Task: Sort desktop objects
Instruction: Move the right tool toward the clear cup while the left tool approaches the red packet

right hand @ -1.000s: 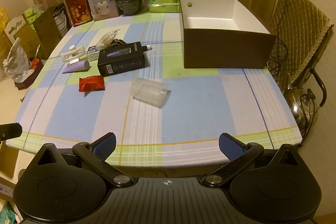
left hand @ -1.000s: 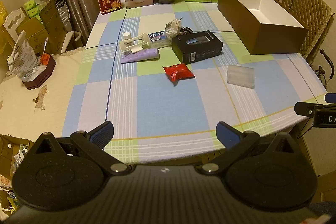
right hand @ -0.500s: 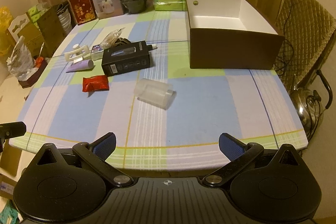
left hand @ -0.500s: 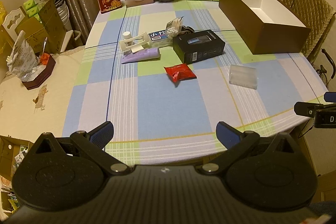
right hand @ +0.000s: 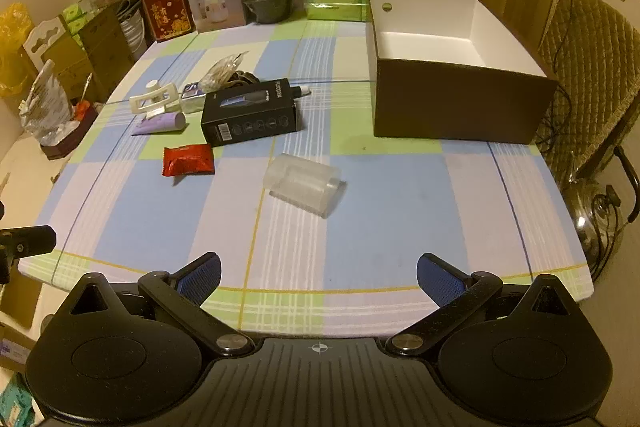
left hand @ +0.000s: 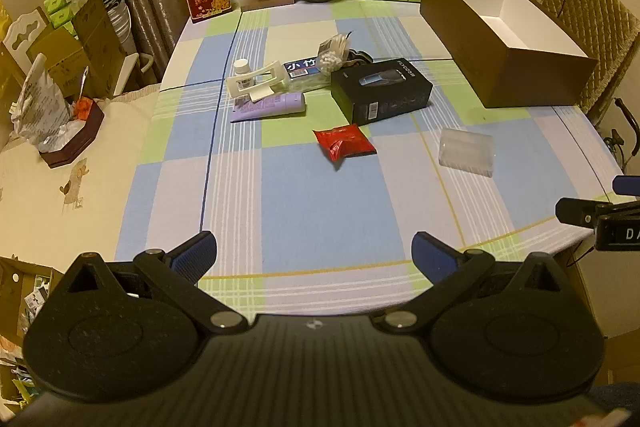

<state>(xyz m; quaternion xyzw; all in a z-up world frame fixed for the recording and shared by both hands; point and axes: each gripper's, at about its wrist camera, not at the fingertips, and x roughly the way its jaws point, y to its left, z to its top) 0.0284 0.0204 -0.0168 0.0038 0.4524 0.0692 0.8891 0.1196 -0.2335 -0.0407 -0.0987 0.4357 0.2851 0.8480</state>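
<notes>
Right wrist: clear case (right hand: 305,184) ahead of tool (right hand: 319,271).

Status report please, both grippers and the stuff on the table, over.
Left gripper open, empty. Right gripper open, empty. Clear plastic case, red packet, black box unsorted; brown box empty. Nothing in the way.

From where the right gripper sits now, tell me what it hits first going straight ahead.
Most likely the clear plastic case, lying just left of the line between the open fingers of the right gripper. Depth is uncertain; the gripper could pass over it toward the brown box.
</notes>
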